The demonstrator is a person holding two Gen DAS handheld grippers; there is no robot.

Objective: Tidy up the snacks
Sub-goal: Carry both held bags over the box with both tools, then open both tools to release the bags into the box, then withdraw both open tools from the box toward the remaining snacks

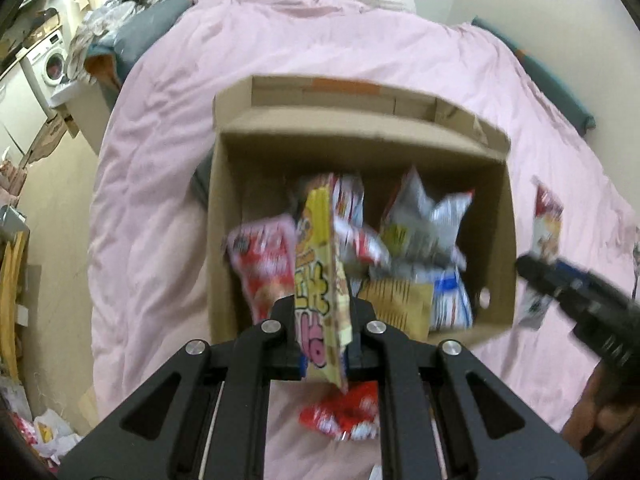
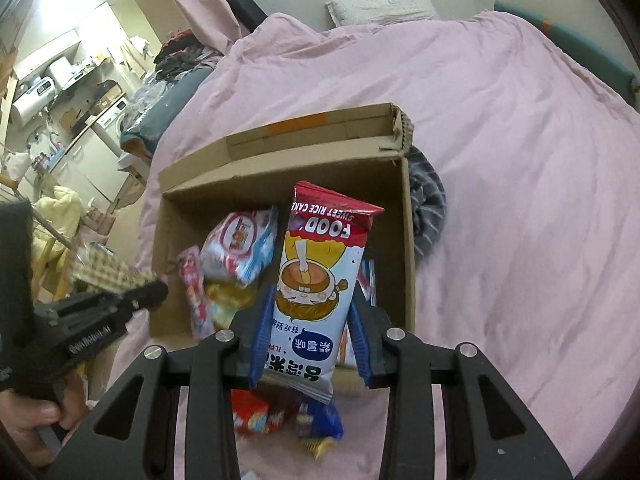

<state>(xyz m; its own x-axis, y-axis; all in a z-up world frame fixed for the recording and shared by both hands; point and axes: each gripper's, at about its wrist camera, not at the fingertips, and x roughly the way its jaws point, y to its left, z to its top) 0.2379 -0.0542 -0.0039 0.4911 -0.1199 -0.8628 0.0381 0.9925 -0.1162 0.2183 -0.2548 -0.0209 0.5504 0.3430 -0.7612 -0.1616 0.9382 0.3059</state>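
An open cardboard box (image 1: 505, 216) (image 2: 408, 240) sits on a pink duvet and holds several snack packets. My left gripper (image 1: 323, 312) is shut on a yellow snack packet (image 1: 318, 264), held edge-on above the box's near side. My right gripper (image 2: 310, 320) is shut on a white and red sweet rice cake packet (image 2: 320, 276), held upright over the box's near right part. The right gripper also shows in the left wrist view (image 1: 536, 268), with its packet (image 1: 546, 224). The left gripper shows in the right wrist view (image 2: 154, 292).
Loose red (image 1: 344, 412) (image 2: 250, 414) and blue (image 2: 320, 426) snack packets lie on the pink duvet (image 1: 400, 48) (image 2: 520, 160) in front of the box. A grey striped cloth (image 2: 430, 204) lies by the box's right wall. Pillow at the headboard (image 2: 380, 6). Cluttered kitchen area at left.
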